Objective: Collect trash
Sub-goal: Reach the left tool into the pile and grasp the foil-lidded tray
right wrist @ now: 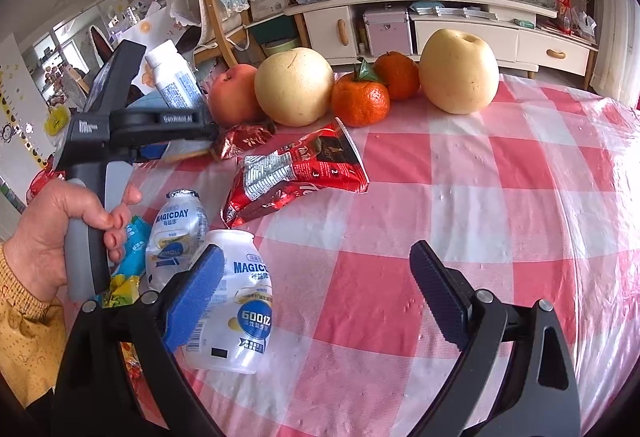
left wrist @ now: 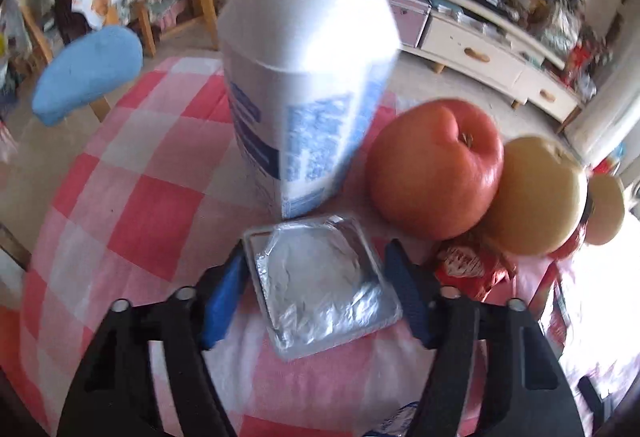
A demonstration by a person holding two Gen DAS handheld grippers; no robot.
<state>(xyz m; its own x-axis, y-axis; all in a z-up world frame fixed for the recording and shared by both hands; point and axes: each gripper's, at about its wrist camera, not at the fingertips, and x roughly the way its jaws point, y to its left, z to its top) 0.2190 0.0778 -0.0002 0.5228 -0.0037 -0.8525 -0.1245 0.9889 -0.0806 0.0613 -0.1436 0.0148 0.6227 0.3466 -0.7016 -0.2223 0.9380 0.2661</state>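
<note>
In the left wrist view my left gripper (left wrist: 316,277) has its pads on both sides of a flat foil-topped square cup (left wrist: 320,277) on the checked cloth; it looks shut on it. A tall white and blue bottle (left wrist: 304,77) stands just beyond the cup. In the right wrist view my right gripper (right wrist: 320,285) is open and empty above the table, with a crushed MAGICDAY bottle (right wrist: 236,309) beside its left finger. A second MAGICDAY bottle (right wrist: 176,233) and a red snack wrapper (right wrist: 296,173) lie nearby. The left gripper's body (right wrist: 132,121) shows at the left.
A red apple (left wrist: 436,165) and pears (left wrist: 536,193) sit right of the white bottle. In the right wrist view the apple (right wrist: 232,97), two pears (right wrist: 294,87) and two tangerines (right wrist: 360,103) line the far edge. Small wrappers (right wrist: 128,261) lie at the left edge. Chairs and a cabinet (right wrist: 460,33) stand beyond.
</note>
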